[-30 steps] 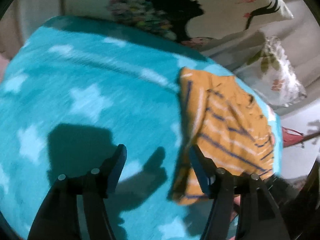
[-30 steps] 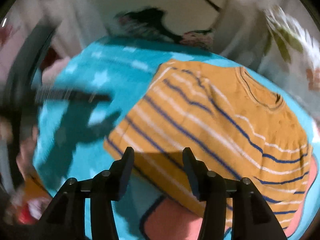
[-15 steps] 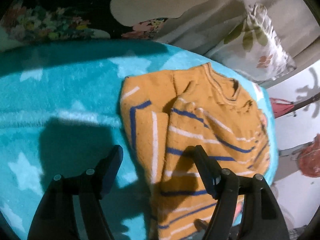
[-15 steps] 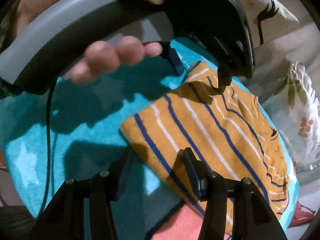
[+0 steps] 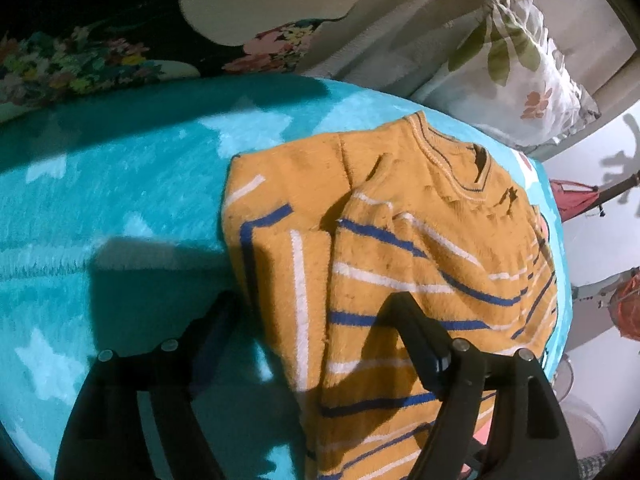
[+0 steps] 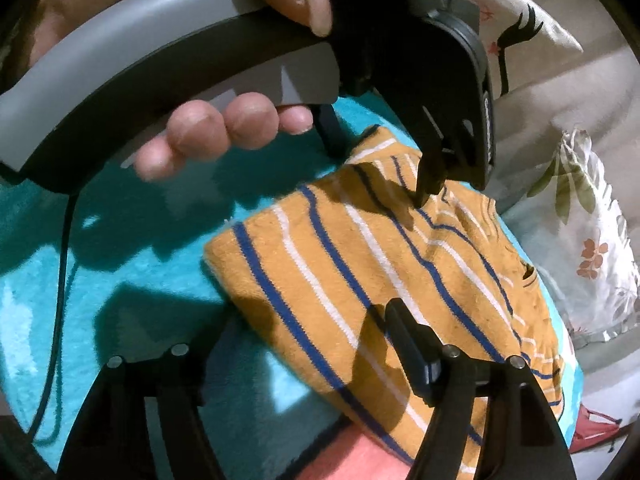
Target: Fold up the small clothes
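Note:
An orange knit sweater (image 5: 400, 264) with blue and white stripes lies on a teal star-print blanket (image 5: 120, 200), one sleeve folded over its body. My left gripper (image 5: 312, 320) is open, straddling the sweater's left folded edge, holding nothing. In the right wrist view the sweater (image 6: 360, 280) lies ahead, and my right gripper (image 6: 308, 332) is open over its near corner. The left gripper (image 6: 376, 168), held in a hand, hangs over the sweater's far edge, one fingertip (image 6: 424, 196) touching the knit.
A flowered pillow (image 5: 516, 76) and a printed cushion (image 5: 100, 52) lie beyond the blanket's far edge. A pink patch of the blanket (image 6: 352, 460) shows at the front. A black cable (image 6: 60, 300) hangs at the left. The blanket edge drops off at right (image 5: 560, 280).
The left gripper swung over to the sweater's folded left edge and came closer. The right gripper stayed over the near corner, drawing in a little. Both stayed open.

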{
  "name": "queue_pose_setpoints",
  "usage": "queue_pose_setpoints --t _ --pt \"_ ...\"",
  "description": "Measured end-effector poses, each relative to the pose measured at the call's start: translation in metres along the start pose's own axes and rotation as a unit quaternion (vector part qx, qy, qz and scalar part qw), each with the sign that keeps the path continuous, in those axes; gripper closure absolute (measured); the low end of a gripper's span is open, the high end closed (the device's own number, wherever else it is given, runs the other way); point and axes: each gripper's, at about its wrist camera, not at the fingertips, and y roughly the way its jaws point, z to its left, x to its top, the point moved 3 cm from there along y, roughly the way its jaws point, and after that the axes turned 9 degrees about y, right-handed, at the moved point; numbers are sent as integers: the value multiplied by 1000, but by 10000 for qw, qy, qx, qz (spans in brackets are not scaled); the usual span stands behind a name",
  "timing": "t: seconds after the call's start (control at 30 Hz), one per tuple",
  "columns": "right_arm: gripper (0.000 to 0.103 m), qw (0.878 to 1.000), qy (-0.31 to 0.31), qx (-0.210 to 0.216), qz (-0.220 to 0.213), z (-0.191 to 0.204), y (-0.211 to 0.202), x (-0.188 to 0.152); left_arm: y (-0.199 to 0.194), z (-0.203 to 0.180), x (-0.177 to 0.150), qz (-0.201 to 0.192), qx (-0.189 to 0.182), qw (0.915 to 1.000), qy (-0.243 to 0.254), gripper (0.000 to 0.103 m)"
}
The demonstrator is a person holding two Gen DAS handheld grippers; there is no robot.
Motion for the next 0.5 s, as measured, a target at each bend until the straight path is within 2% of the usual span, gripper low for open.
queue_pose_setpoints --t 0.27,0.47,0.5 --pt "27 9993 -168 -247 -228 14 -7 -2 9 -8 8 123 -59 9996 262 25" --pt "27 9992 -116 -119 -357 19 -5 10 16 -10 12 141 -141 9995 254 24" --pt "33 9994 -58 -21 -337 18 -3 12 16 -10 12 147 -146 9995 251 25"
